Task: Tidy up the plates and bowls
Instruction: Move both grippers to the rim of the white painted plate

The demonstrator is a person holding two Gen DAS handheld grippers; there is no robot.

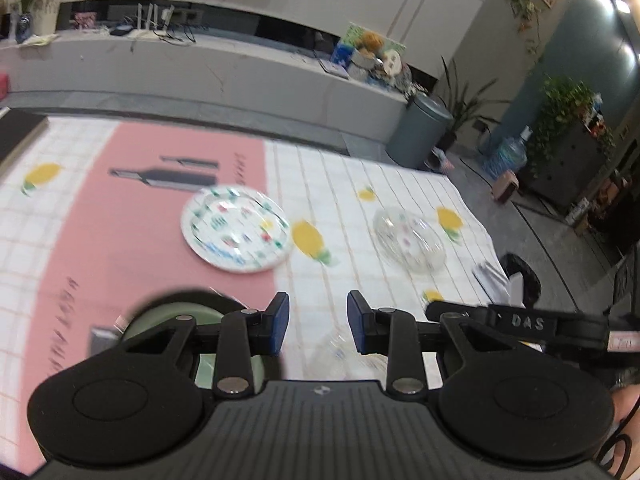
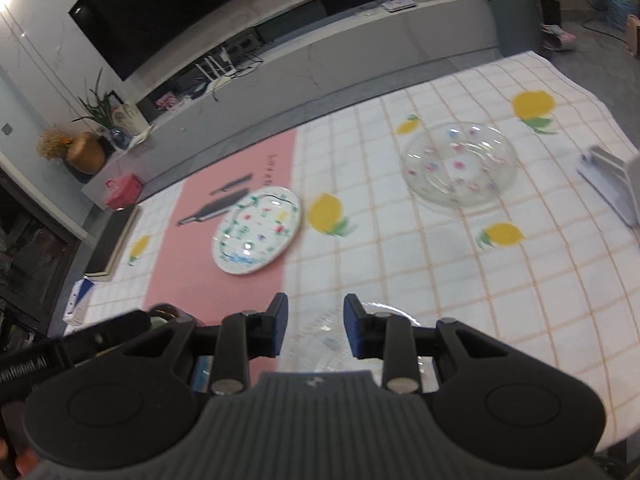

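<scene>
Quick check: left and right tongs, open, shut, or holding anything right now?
Left tongs: open, holding nothing.
Right tongs: open, holding nothing.

A: What colours did the cloth (image 2: 400, 264) show?
B: White with thin orange checks, yellow lemons, and a pink band bearing grey bottles.
A: And the plate (image 1: 236, 229)?
B: White, with green, red and blue marks.
A: The dish (image 2: 460, 164)?
B: Clear glass, dotted pink and blue.

You are working in a home living room; a TV (image 2: 176, 12) is hanging over a low console (image 2: 320, 52); houseplants (image 1: 568, 100) are standing about; a lemon-print cloth (image 2: 440, 248) is covering the table.
</scene>
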